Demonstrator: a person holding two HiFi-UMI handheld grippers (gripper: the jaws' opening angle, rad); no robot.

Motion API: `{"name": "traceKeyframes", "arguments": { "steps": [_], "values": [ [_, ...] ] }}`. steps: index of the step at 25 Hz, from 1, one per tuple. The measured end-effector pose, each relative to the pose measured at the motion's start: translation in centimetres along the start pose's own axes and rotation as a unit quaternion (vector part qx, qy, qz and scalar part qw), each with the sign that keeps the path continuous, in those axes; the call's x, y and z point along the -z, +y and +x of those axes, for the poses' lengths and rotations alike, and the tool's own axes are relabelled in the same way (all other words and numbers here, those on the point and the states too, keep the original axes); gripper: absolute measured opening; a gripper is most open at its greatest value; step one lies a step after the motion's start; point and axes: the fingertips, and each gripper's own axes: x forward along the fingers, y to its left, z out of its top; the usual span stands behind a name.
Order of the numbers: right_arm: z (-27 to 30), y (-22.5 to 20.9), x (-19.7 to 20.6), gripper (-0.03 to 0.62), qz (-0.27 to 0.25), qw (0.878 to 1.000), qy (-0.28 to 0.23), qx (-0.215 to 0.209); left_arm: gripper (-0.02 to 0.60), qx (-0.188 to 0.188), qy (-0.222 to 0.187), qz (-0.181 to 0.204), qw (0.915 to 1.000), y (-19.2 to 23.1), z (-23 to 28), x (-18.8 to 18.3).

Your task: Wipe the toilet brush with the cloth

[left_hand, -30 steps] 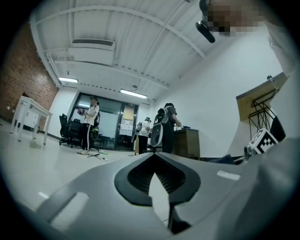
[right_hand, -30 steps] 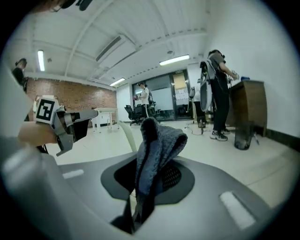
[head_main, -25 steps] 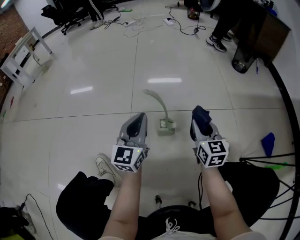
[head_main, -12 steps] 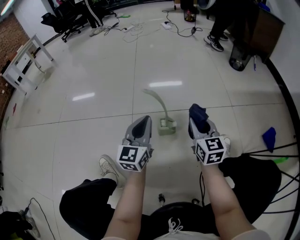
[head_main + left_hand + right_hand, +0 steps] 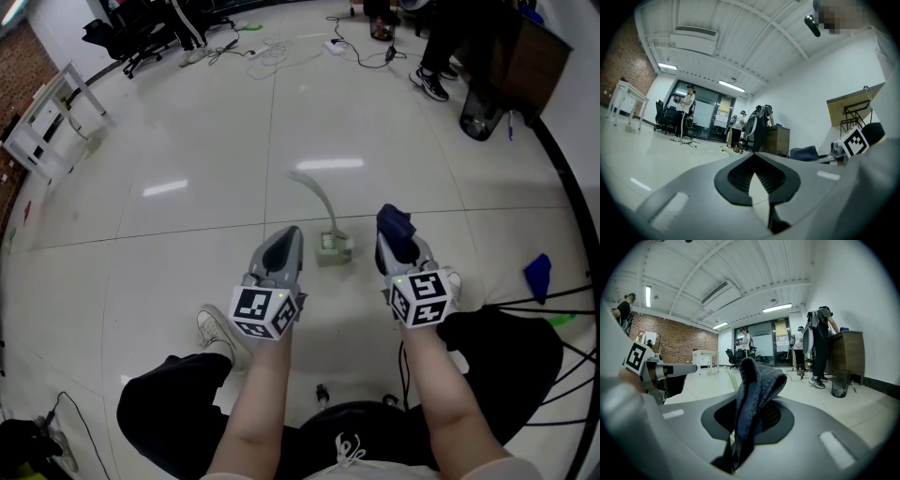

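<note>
We are keeping the right tool point(image 5: 399, 242) clamped on a dark blue cloth point(image 5: 757, 380) and the left tool point(image 5: 281, 249) closed, gripping nothing. The toilet brush point(image 5: 322, 208) is standing between them on the floor point(image 5: 187, 141).

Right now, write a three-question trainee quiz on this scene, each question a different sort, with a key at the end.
1. Multiple choice: what does the right claw hold? A) a sponge. B) a dark blue cloth. C) nothing.
2. Fill in: the toilet brush stands on the ____, touched by neither claw.
3. True or false: the left claw is shut on the toilet brush.

Key: 1 B. 2 floor. 3 false; the left claw is shut with nothing in it.
</note>
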Motion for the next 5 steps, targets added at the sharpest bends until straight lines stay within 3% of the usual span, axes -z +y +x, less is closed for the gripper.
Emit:
{"name": "traceKeyframes", "arguments": {
  "steps": [5],
  "values": [
    [-0.09, 0.09, 0.12, 0.063, -0.003, 1.000, -0.005, 0.003, 0.006, 0.005, 0.000, 0.003, 1.0000, -0.17, -0.17, 0.44]
  ]
}}
